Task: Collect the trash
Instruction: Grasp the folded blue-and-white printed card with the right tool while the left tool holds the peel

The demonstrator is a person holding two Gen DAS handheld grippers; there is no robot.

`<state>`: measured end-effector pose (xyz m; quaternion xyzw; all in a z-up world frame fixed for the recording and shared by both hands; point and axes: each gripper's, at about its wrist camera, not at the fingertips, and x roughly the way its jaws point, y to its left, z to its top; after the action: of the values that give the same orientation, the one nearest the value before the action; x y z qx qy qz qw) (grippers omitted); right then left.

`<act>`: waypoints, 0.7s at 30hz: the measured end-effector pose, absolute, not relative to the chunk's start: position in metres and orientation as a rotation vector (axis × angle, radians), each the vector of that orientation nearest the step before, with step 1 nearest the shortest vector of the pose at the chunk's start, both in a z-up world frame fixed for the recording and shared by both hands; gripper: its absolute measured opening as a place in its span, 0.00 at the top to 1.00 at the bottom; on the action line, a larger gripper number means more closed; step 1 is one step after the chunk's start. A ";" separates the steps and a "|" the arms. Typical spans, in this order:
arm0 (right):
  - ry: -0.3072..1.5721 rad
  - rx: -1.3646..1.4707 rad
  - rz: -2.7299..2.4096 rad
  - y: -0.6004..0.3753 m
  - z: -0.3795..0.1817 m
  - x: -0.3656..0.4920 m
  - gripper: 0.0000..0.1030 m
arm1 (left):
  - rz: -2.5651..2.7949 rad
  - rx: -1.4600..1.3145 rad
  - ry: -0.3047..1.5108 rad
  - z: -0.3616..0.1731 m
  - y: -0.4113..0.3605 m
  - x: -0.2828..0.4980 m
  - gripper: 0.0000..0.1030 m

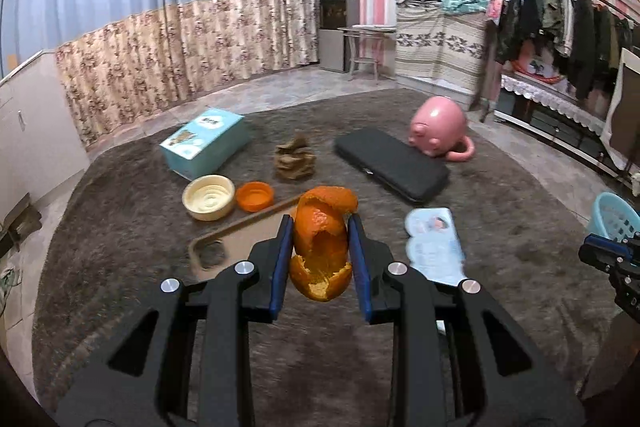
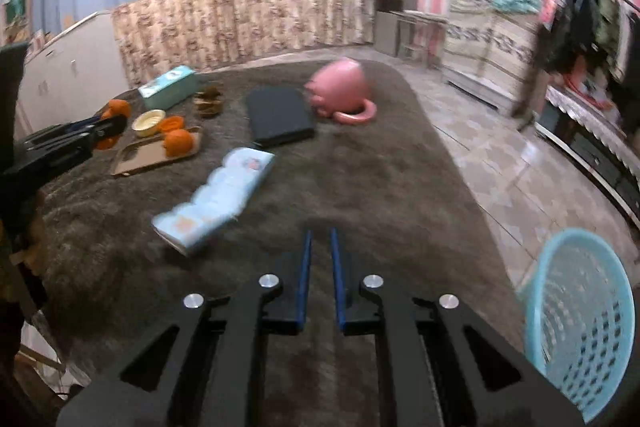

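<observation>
My left gripper (image 1: pixel 319 223) is shut on a curled orange peel (image 1: pixel 322 247) and holds it above the brown rug; it also shows at the left of the right wrist view (image 2: pixel 114 125) with the peel (image 2: pixel 117 109). Another orange piece (image 2: pixel 179 142) lies on a flat brown tray (image 2: pixel 136 157). A crumpled brown paper wad (image 1: pixel 295 157) sits behind it. My right gripper (image 2: pixel 319 233) is nearly shut and empty, low over the rug. A light blue plastic basket (image 2: pixel 580 319) stands on the floor at the right.
On the rug lie a teal box (image 1: pixel 204 141), a cream bowl (image 1: pixel 209 197), an orange lid (image 1: pixel 255 195), a black case (image 1: pixel 392 163), a pink pig mug (image 1: pixel 440 127) and a pale blue tissue pack (image 2: pixel 218 199). Tiled floor, clothes rack at right.
</observation>
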<state>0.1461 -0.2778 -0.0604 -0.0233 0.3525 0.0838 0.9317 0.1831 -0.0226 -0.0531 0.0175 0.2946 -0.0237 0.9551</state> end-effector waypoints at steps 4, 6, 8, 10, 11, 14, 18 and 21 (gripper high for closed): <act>0.750 -0.024 0.133 -0.298 -0.069 0.147 0.89 | -0.057 0.039 0.611 -0.056 -0.030 0.175 0.74; 0.752 -0.002 0.140 -0.298 -0.072 0.149 0.84 | -0.053 0.048 0.616 -0.059 -0.028 0.172 0.74; 0.750 0.011 0.159 -0.288 -0.075 0.152 0.52 | -0.041 0.057 0.624 -0.062 -0.022 0.170 0.74; 0.731 0.012 0.172 -0.275 -0.077 0.152 0.29 | -0.030 0.057 0.631 -0.064 -0.012 0.171 0.74; 0.739 0.021 0.194 -0.267 -0.079 0.156 0.29 | -0.018 0.052 0.635 -0.066 -0.005 0.170 0.74; 0.772 0.068 0.247 -0.242 -0.084 0.171 0.29 | 0.016 0.038 0.646 -0.069 0.015 0.170 0.74; 0.793 0.082 0.274 -0.201 -0.087 0.187 0.29 | 0.055 0.021 0.650 -0.072 0.038 0.169 0.74; 0.816 0.086 0.270 -0.166 -0.091 0.202 0.29 | 0.077 0.018 0.655 -0.074 0.051 0.169 0.74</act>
<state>0.2023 -0.1662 -0.0913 0.0418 0.3954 0.1308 0.9082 0.1688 0.0514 -0.0738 0.0087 0.3214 0.0376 0.9462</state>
